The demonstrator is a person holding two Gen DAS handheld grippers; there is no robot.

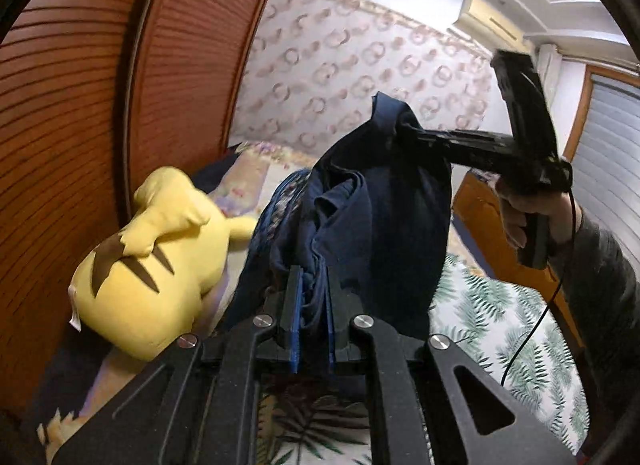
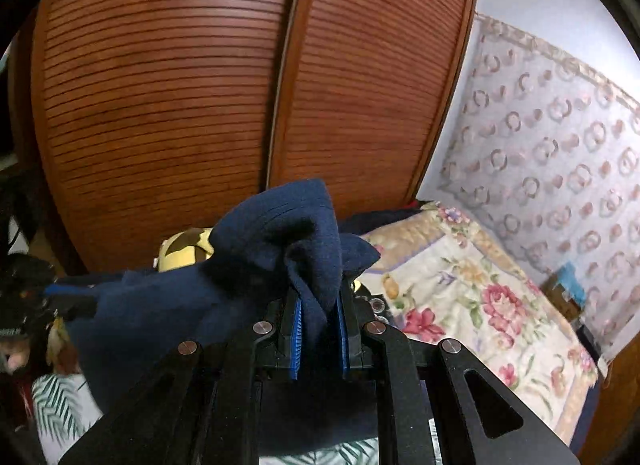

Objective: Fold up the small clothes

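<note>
You have the dark blue garment point(image 1: 380, 201) up in the air above the bed point(image 1: 500, 325), hanging between your two tools. Your left hand-held gripper point(image 1: 311, 305) is pinching one bunched edge, and your right hand-held gripper point(image 2: 318, 329) is pinching another thick fold. The cloth looks crumpled, not flat, so it could land in a lump and fold crooked. The big yellow plush toy point(image 1: 160, 265) sits just left of your left hand-held gripper, and the loose cloth could catch on it. The thick fold could slide out of the right one's blue pads point(image 2: 296, 341) if you tug hard
</note>
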